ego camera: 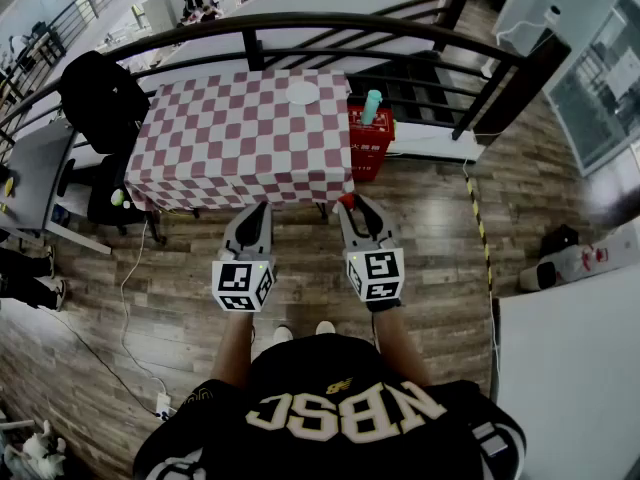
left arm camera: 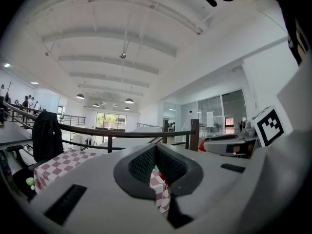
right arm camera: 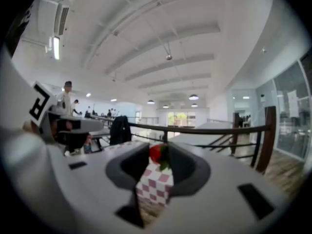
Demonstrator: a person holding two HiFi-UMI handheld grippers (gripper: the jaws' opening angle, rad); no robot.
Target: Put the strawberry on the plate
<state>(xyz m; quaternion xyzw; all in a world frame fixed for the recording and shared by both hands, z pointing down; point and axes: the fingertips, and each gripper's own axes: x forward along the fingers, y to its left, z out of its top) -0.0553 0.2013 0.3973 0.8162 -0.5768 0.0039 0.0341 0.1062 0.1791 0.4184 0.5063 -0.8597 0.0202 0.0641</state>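
The strawberry is clamped at the jaw tips of the right gripper, in the air at the near edge of the checkered table; the white plate lies well apart, near the far edge. Because only the tips hold this soft, rounded fruit, the long forward reach may let it slip out short of the plate, and tighter jaws may bruise it. Both grippers are held side by side before the body, pointing at the table; the left gripper has its jaws together with nothing between them.

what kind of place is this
Likely an upper-floor landing in a big office or lab building: a curved black railing edges the wood plank floor, with glass-walled rooms beyond.
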